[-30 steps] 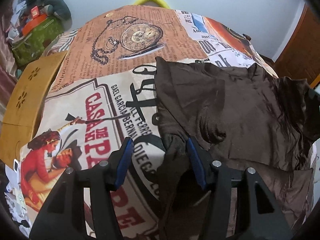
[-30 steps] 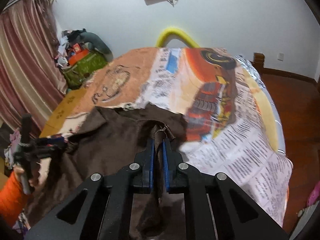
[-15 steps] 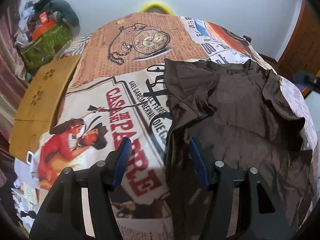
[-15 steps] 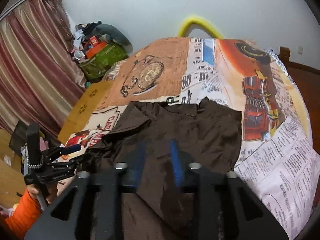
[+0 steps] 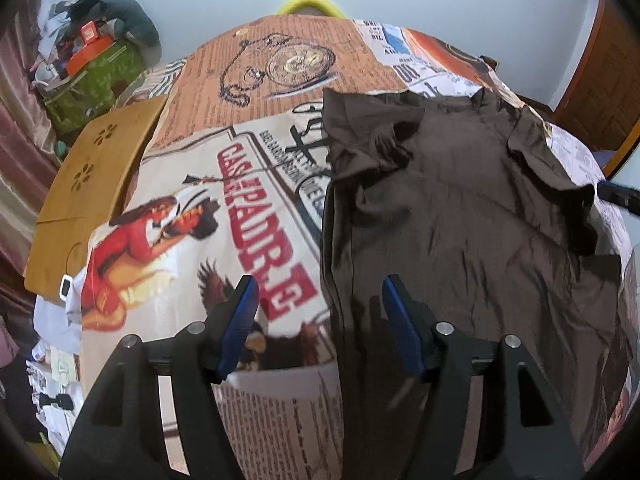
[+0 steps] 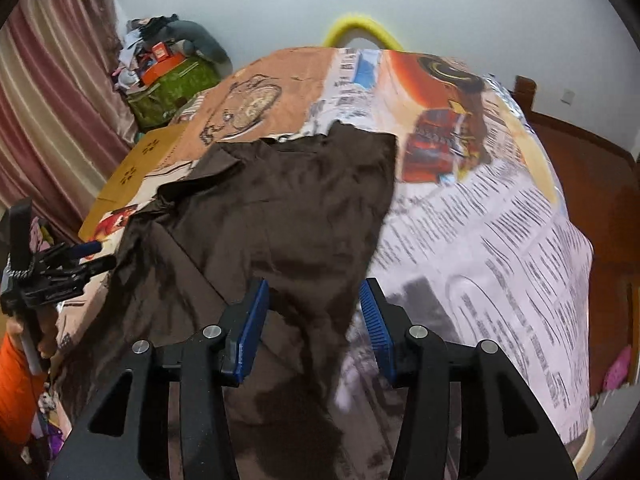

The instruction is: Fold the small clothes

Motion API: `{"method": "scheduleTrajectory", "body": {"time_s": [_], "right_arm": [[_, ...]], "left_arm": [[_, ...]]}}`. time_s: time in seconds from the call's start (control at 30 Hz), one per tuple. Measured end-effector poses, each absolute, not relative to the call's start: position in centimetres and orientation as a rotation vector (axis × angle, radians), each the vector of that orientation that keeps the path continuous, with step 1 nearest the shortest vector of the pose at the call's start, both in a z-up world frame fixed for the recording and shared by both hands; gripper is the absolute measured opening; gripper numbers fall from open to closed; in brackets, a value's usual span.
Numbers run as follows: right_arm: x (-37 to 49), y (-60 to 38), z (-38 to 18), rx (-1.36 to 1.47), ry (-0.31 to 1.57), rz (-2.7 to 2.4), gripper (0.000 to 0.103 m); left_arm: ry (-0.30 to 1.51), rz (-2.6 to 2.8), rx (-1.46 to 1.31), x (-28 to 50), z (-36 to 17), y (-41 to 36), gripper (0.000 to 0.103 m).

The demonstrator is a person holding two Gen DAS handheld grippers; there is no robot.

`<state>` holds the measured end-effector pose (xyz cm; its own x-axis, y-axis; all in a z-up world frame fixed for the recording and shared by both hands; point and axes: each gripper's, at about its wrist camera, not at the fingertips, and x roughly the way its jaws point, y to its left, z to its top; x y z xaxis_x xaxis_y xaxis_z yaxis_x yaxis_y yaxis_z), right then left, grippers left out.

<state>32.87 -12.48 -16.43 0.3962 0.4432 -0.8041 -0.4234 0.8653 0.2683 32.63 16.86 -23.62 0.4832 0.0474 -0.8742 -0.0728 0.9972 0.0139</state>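
A dark brown garment [image 5: 460, 216], seemingly a small shirt, is laid out flat on a bed covered by a printed bedspread [image 5: 208, 208] of newspaper and poster motifs. It is spread nearly open, though one corner at the far left is bunched and the right edge is rumpled. It can be judged that this flat lay serves as preparation for a first fold, which is not yet made.

The left gripper [image 5: 320, 312] is held above the garment's near left edge with its blue-padded fingers [image 5: 240, 312] spread wide and nothing between them. The right gripper [image 6: 316, 320] is held above the near right portion, its fingers [image 6: 252, 320] likewise spread apart and empty. Both appear placed where an edge could next be taken.

Beyond the bed, a yellow-brown board [image 5: 88, 184], a cluttered green box [image 5: 92, 80], pink striped curtains [image 6: 48, 92] and a yellow hoop [image 6: 360, 28] by the wall are seen.
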Motion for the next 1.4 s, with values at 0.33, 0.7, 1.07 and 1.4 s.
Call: {"method": "scheduleTrajectory", "body": {"time_s": [0.33,0.7,1.07,1.4], "right_arm": [[41.9,-11.4,-18.4,0.081,1.059,0.482,0.044],[45.2,-7.6,-21.2,-0.09,1.019,0.499,0.008],[46.9,-7.2,-19.4,-0.108,0.989,0.445,0.013],[36.4,-11.0,-15.2,-0.127,0.97,0.565,0.047]], "left_arm": [[1.045,0.12,-0.053,34.1,-23.9,17.7,0.064],[1.033,0.129,-0.068,36.0,-25.1,18.9,0.064],[1.072,0.14,-0.052,35.3,-25.7,18.5,0.064],[1.12,0.121,-0.062,31.4,-24.8,17.0,0.064]]}}
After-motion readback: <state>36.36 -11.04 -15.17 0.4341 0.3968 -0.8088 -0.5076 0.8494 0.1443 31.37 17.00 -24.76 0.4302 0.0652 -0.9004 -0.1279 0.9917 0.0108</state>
